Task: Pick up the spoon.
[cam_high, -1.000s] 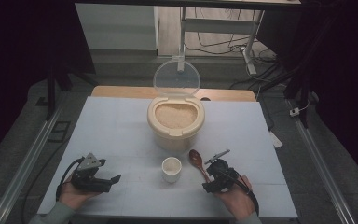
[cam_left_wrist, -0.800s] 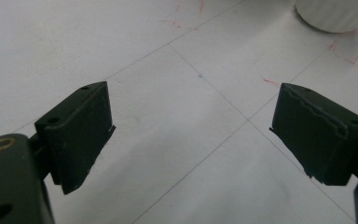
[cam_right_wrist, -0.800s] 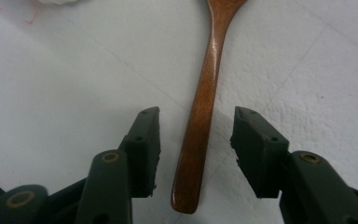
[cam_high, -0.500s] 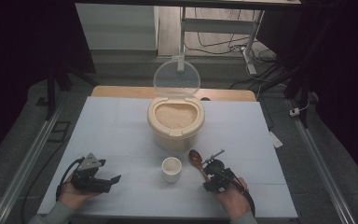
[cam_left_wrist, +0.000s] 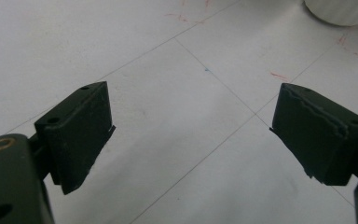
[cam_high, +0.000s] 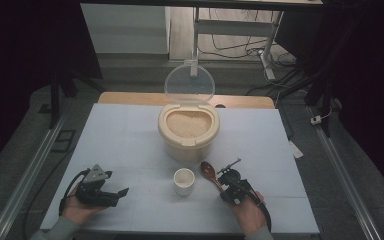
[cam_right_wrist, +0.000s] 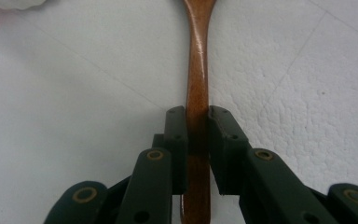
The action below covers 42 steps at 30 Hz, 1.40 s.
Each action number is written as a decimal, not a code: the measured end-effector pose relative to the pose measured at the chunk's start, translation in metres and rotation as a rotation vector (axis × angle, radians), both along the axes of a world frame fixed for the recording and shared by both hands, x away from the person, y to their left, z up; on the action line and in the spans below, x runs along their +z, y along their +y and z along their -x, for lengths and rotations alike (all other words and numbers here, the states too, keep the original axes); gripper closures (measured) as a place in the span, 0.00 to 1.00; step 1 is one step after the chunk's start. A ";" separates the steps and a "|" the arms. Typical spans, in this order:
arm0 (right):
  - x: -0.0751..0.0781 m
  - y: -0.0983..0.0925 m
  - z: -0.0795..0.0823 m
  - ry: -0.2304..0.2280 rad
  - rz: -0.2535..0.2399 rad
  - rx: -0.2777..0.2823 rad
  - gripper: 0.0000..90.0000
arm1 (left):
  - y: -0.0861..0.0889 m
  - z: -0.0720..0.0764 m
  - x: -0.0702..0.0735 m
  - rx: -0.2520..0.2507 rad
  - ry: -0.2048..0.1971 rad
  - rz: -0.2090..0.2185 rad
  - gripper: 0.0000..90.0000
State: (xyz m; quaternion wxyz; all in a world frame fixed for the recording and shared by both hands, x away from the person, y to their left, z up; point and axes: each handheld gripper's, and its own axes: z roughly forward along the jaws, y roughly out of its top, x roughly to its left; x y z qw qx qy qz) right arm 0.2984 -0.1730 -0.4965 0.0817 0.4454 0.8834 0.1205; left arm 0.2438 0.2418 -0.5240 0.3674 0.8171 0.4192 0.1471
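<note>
A brown wooden spoon (cam_high: 209,170) lies on the white table (cam_high: 130,140), bowl end toward the rice container. My right gripper (cam_high: 224,182) has just been closing its jaws, and in the right gripper view the pads (cam_right_wrist: 177,135) press on both sides of the spoon handle (cam_right_wrist: 198,70). A small white cup (cam_high: 184,180) stands just left of the spoon. My left gripper (cam_high: 120,196) rests low at the front left, open, with bare table between its fingers (cam_left_wrist: 81,126).
A cream container of rice (cam_high: 188,131) stands mid-table behind the cup, its clear lid (cam_high: 189,82) raised upright. The cup's base (cam_left_wrist: 342,9) peeks in at the top right of the left gripper view. A wooden board edges the table's far side.
The right gripper's jaws have closed in around the spoon handle. The left hand and its gripper have stayed put.
</note>
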 end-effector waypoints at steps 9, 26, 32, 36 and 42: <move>0.001 -0.003 0.000 -0.003 -0.019 0.010 0.87 | 0.000 0.000 0.000 -0.001 -0.003 -0.005 0.13; 0.024 -0.028 0.003 -0.024 -0.156 0.062 0.87 | 0.000 0.000 -0.001 -0.002 0.000 -0.008 0.13; 0.037 -0.036 0.008 -0.045 -0.197 0.100 0.87 | 0.000 0.000 -0.001 -0.001 -0.001 -0.010 0.13; 0.045 -0.040 0.010 -0.055 -0.220 0.133 0.87 | 0.000 0.000 -0.001 0.000 0.000 -0.011 0.13; 0.053 -0.043 0.014 -0.070 -0.240 0.190 0.87 | 0.000 0.000 -0.002 0.002 0.003 -0.011 0.13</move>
